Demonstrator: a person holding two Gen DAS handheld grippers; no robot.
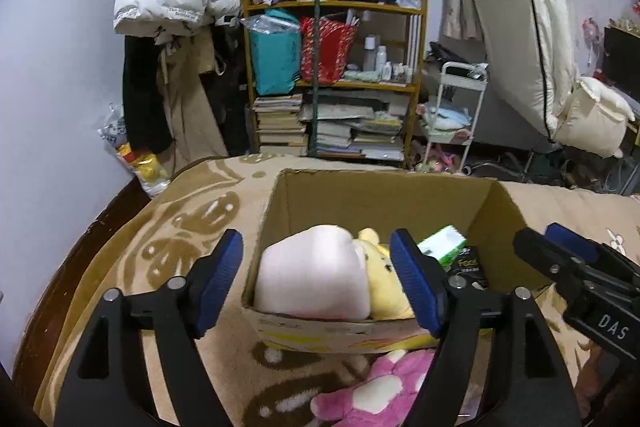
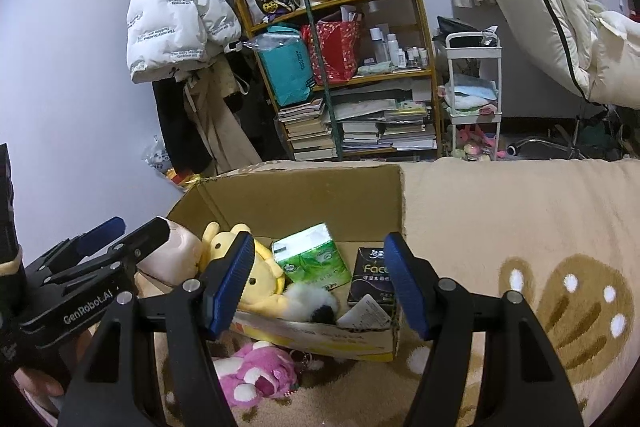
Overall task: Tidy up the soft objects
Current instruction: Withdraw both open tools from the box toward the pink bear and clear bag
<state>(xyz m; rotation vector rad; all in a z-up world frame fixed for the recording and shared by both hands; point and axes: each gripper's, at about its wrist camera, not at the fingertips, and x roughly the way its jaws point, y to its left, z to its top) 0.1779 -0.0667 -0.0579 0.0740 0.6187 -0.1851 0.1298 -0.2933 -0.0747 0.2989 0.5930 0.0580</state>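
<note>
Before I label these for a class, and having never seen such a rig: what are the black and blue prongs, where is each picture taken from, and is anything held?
Each picture comes from a camera on a hand-held claw, looking along its two blue-padded fingers. A person holds one claw in each hand; there is no robot arm.

The left view shows the left claw, open in front of a cardboard box on a beige patterned blanket. The right view shows the right claw, also open. Neither holds anything.

In the box lie a pale pink cushion, a yellow plush, a green tissue pack and a black box. A pink plush lies on the blanket before the box.
</note>
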